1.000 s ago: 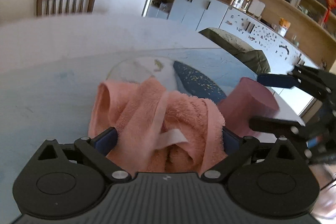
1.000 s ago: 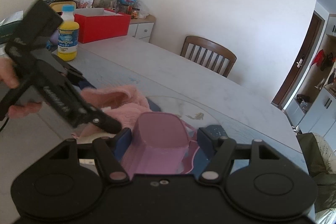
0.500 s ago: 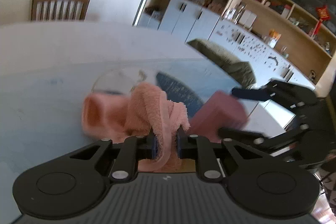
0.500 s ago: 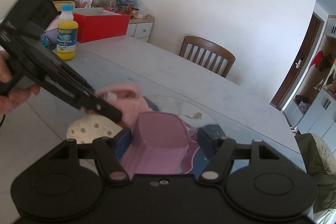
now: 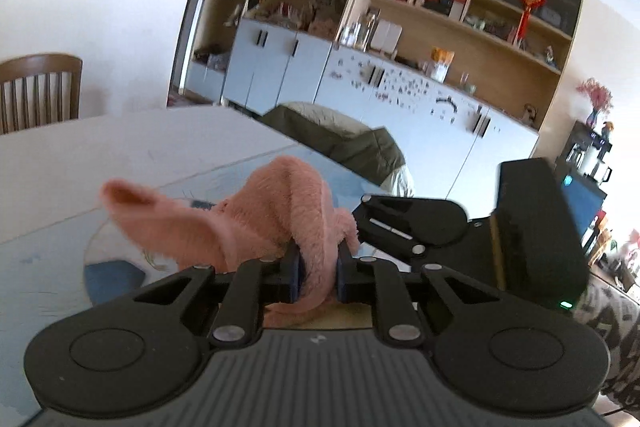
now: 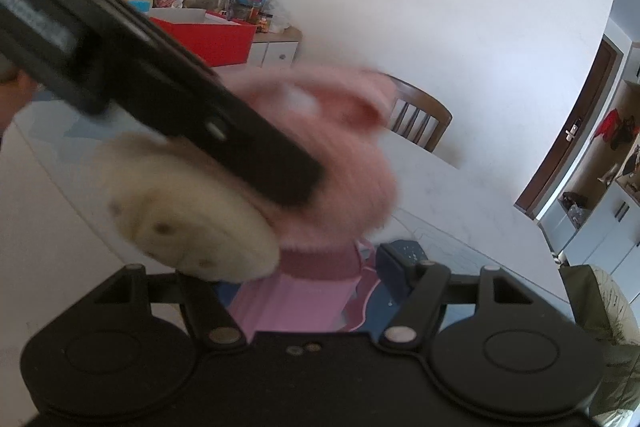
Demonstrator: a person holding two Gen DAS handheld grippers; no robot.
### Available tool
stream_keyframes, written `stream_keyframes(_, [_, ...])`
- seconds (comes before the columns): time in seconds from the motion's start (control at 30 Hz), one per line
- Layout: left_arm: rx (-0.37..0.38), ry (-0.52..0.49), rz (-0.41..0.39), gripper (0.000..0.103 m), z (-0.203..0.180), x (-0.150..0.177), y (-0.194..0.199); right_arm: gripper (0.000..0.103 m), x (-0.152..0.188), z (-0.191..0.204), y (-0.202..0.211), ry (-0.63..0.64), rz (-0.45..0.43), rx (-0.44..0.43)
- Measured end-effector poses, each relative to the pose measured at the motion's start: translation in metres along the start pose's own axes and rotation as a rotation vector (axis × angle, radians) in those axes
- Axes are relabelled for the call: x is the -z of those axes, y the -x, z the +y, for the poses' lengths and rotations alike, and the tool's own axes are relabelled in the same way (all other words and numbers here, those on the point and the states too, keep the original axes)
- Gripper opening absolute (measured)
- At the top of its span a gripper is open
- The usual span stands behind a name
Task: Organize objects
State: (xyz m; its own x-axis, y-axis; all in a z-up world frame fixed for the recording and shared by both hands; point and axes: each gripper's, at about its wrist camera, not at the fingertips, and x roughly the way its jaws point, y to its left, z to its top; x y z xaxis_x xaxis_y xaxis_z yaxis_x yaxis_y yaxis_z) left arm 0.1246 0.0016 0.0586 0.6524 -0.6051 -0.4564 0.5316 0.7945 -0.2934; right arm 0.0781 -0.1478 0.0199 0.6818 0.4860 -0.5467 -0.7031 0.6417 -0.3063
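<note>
One fluffy pink slipper (image 5: 288, 211), one pink cup (image 6: 316, 291), one chair (image 5: 38, 91)

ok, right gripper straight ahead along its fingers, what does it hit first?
Probably the pink container already between its opening fingers, not visibly clamped. Just beyond and above hangs the fuzzy pink slipper pinched in the left gripper. Depth is unclear through the blur.

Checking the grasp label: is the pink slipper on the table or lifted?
Lifted. The left gripper pinches the slipper; the right wrist view shows its pale sole in the air.
</note>
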Motion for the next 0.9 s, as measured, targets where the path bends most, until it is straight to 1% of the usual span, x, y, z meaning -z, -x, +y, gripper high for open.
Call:
stream_keyframes(0.1, [-0.031,0.027,0.009,0.015,0.007,0.003,-0.011,0.071,0.000,0.004,-0.001,0.032,0.003,0.008])
stream_keyframes(0.27, [-0.075,0.106,-0.015,0.015,0.032,0.011,-0.003,0.071,0.000,0.004,-0.002,0.037,0.005,0.006])
stream_keyframes(0.37, [-0.121,0.159,-0.019,0.015,0.051,0.018,0.002,0.071,0.000,0.003,-0.002,0.033,0.007,0.002])
stream_keyframes(0.43, [-0.130,0.193,-0.010,0.015,0.064,0.025,0.004,0.071,-0.001,0.003,-0.003,0.032,0.010,0.000])
stream_keyframes(0.5, [-0.188,0.195,0.031,0.015,0.074,0.033,0.001,0.071,-0.002,0.001,-0.002,0.030,0.015,-0.007])
stream_keyframes(0.57, [-0.217,0.200,0.070,0.015,0.083,0.044,-0.003,0.069,-0.005,-0.003,-0.001,0.008,0.020,-0.036])
stream_keyframes(0.63, [-0.220,0.226,0.090,0.015,0.095,0.054,-0.007,0.069,-0.007,-0.007,0.002,0.004,0.024,-0.061])
stream_keyframes(0.7, [-0.218,0.249,0.086,0.015,0.103,0.061,-0.005,0.070,-0.011,-0.011,0.003,0.022,0.033,-0.059])
stream_keyframes(0.8, [-0.210,0.263,0.086,0.015,0.109,0.062,-0.003,0.070,-0.020,-0.015,0.000,0.025,0.072,-0.085])
stream_keyframes(0.9, [-0.200,0.263,0.096,0.015,0.112,0.061,-0.005,0.070,-0.023,-0.016,-0.005,0.037,0.105,-0.093])
